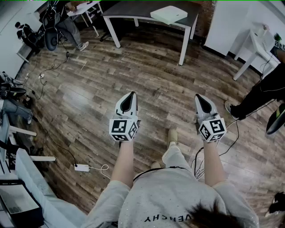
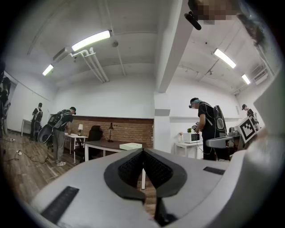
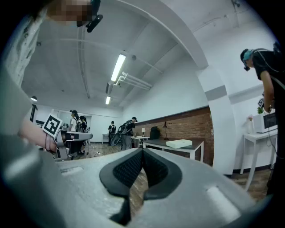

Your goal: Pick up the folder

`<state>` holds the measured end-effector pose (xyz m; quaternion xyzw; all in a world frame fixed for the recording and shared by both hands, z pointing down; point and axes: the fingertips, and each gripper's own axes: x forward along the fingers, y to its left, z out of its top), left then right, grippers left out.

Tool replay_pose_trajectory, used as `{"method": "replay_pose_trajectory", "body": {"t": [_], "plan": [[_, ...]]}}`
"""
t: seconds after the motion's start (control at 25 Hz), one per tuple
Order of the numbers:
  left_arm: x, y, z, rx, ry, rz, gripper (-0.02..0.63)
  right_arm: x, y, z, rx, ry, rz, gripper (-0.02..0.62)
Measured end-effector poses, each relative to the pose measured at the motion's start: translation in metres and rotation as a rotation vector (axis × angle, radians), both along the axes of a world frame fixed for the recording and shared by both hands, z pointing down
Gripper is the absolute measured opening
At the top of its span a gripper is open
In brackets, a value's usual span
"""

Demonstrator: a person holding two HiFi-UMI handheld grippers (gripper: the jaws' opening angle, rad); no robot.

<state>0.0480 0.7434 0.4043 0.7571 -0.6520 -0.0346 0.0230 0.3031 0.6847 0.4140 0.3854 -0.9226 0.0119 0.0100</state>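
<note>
The folder (image 1: 168,14) is a flat white pack lying on a dark-topped table (image 1: 133,10) at the far side of the room. It also shows small in the left gripper view as the folder (image 2: 130,146) and in the right gripper view as the folder (image 3: 179,143). Both grippers are held level over the wooden floor, well short of the table. My left gripper (image 1: 129,96) has its jaws together with nothing between them (image 2: 143,151). My right gripper (image 1: 199,97) is likewise shut and empty (image 3: 142,150).
A person in dark clothes (image 1: 260,91) stands at the right by a white side table (image 1: 256,44). Other people (image 1: 67,22) work at desks at the far left. Cables and a power strip (image 1: 82,167) lie on the floor at the left, near a white bench (image 1: 26,178).
</note>
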Motion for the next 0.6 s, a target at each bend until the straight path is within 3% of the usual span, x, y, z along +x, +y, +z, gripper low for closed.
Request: {"method": "replay_pose_trajectory", "body": {"t": [0.6], "plan": [[-0.026, -0.187, 0.012, -0.051, 0.013, -0.053, -0.003, -0.013, -0.201, 0.011, -0.024, 0.030, -0.024, -0.005]]}}
